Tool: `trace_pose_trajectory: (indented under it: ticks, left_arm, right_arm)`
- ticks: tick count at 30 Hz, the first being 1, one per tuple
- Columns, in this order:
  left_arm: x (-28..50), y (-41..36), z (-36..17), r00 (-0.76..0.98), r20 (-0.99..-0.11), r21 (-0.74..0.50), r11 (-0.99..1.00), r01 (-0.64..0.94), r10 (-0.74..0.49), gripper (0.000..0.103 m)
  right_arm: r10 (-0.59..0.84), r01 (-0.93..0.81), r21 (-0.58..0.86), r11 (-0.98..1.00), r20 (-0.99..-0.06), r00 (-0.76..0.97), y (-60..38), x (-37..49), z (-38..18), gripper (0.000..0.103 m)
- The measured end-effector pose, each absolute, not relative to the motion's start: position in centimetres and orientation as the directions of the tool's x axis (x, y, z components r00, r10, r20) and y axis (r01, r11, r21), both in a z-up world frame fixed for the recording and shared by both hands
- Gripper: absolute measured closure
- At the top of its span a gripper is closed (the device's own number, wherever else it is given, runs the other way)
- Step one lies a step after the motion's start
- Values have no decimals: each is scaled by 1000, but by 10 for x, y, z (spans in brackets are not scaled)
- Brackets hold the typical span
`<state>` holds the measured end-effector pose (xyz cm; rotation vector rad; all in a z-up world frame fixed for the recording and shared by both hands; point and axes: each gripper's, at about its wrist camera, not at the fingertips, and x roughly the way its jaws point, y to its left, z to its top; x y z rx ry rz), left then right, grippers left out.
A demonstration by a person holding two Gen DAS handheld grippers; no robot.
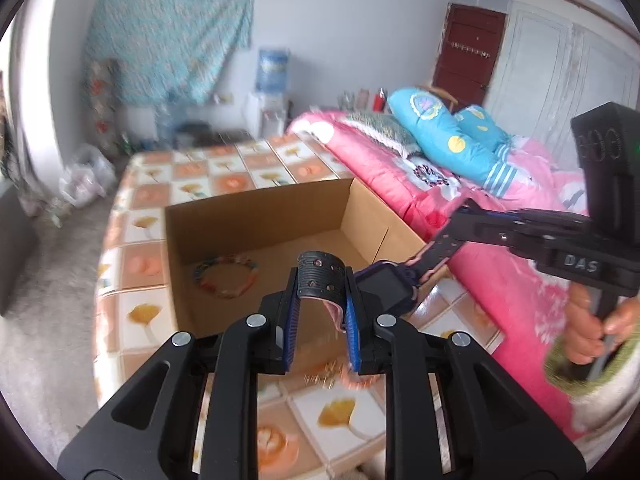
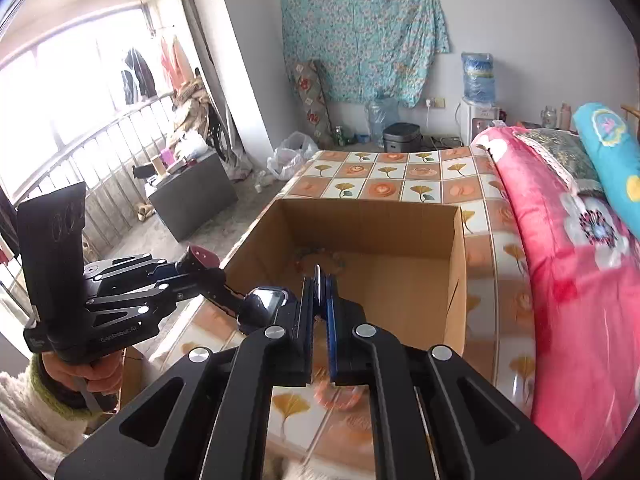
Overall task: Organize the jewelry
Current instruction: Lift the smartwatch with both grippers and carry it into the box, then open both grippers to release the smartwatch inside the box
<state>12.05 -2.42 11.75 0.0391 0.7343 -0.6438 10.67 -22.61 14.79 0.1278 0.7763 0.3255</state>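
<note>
Left wrist view shows the left gripper with its fingers squeezing one strap of a watch. Right gripper pinches the other strap, so the watch hangs between both, just above the near edge of a cardboard box. Past the fingers, a colorful bracelet lies inside the box

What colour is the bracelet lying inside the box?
The bracelet is rainbow-coloured, with many bright beads. It shows best in the left wrist view.
</note>
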Motion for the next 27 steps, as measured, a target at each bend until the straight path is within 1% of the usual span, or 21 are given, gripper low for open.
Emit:
trace_pose_trajectory:
  ticks: [2, 4, 6, 10, 13, 16, 17, 19, 20, 22, 25, 27]
  left_arm:
    - [163, -39, 109, 496, -699, -209, 811, 547, -515, 84]
    - [198, -51, 93, 420, -755, -245, 811, 531, -503, 84]
    - [236, -63, 68, 307, -822, -297, 822, 486, -479, 84]
    - [273, -83, 29, 197, -886, -297, 840, 454, -420, 84]
    - [299, -85, 1, 97, -908, -341, 854, 394, -407, 84]
    - [311, -83, -20, 53, -927, -329, 874, 359, -371, 80]
    - [312, -80, -24, 46, -930, -328, 879, 345, -365, 76]
    - [313, -75, -29, 34, -934, -327, 889, 321, -356, 71]
    - [312, -72, -32, 23, -937, -325, 895, 305, -348, 65]
    - [312, -68, -33, 21, -943, -312, 902, 299, -334, 60]
    - [308, -60, -28, 39, -943, -305, 903, 302, -332, 56]
    - [304, -54, -21, 52, -940, -308, 903, 298, -338, 55]
  right_arm:
    - [327, -235, 230, 945, -714, 618, -233, 145, 141, 97]
    - [313, -220, 228, 948, -782, 538, -239, 192, 126, 97]
    - [284, -206, 208, 956, -829, 482, -242, 225, 110, 97]
    - [219, -213, 141, 967, -886, 409, -238, 271, 78, 97]
    - [178, -233, 94, 968, -909, 376, -232, 289, 59, 97]
    - [150, -254, 59, 965, -924, 352, -228, 303, 42, 97]
    - [143, -259, 52, 965, -927, 346, -227, 306, 39, 97]
    - [123, -255, 37, 966, -936, 330, -227, 310, 31, 97]
    - [115, -257, 28, 966, -937, 330, -226, 311, 29, 96]
    - [79, -254, -11, 967, -936, 344, -227, 312, 26, 95]
    - [74, -251, -19, 968, -931, 357, -230, 313, 29, 89]
    - [72, -245, -23, 969, -925, 373, -230, 313, 35, 80]
